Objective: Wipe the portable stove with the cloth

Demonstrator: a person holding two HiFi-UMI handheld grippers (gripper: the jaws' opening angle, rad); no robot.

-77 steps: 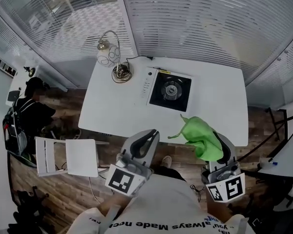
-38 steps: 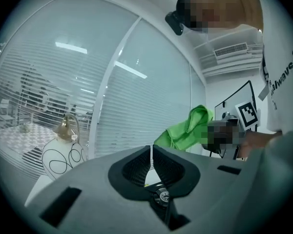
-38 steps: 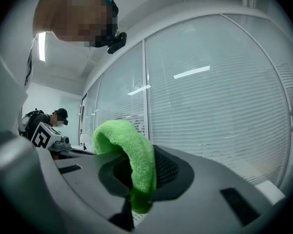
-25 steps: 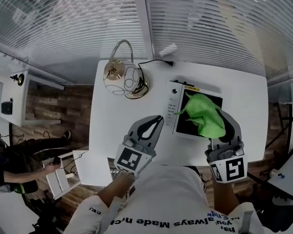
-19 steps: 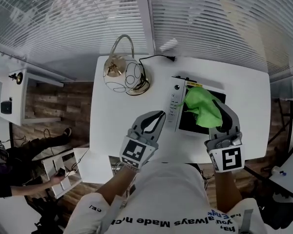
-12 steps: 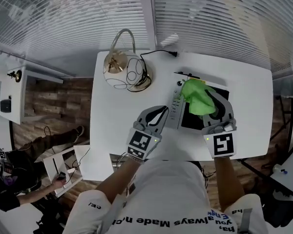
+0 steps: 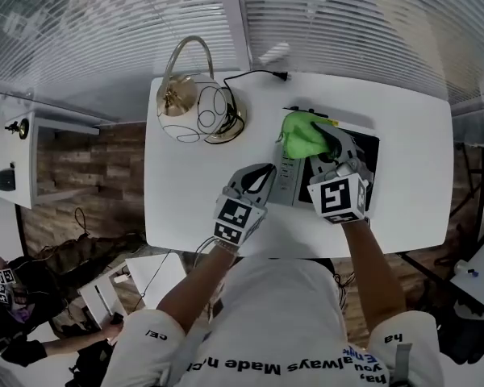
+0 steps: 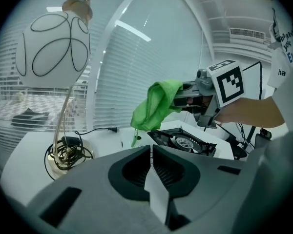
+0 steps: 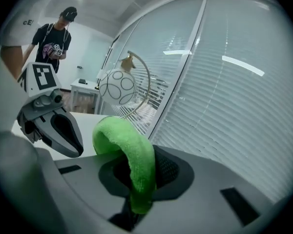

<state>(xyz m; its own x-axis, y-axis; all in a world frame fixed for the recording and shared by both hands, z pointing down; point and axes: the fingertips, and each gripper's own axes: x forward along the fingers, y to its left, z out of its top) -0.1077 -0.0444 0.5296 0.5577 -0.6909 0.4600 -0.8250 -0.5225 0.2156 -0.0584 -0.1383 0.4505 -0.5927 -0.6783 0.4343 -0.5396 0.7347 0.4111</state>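
Gripping a green cloth (image 7: pixel 300 134) tightly between its jaws, the right gripper (image 7: pixel 321 141) hangs over the 10 o'clock corner of the portable stove (image 7: pixel 369 161). The stove is a black-topped unit with a pale control strip along its 9 o'clock side. It sits on a white table (image 7: pixel 189 180), toward 3 o'clock from the table's middle.

From the right gripper view, the cloth (image 9: pixel 131 152) arches up out of the right gripper (image 9: pixel 138 182) in a thick fold. In the left gripper view, the cloth (image 8: pixel 155 106) droops above the near edge of the stove (image 8: pixel 185 141); whether its lowest strand touches anything cannot be told.

The left gripper (image 7: pixel 264 171) has its jaws pressed together with nothing between them, as its own view shows (image 8: pixel 150 151). Its tips lie just beside the stove's control strip, at about 8 o'clock from the stove.

A globe-shaded lamp (image 7: pixel 187 103) with a curved brass neck stands at the table's 10 o'clock corner. Its dark cord (image 7: pixel 258 75) trails toward 12 o'clock.

Slatted blinds (image 7: pixel 347 22) fill the wall beyond the table. A person (image 9: pixel 56 35) stands in the background of the right gripper view.
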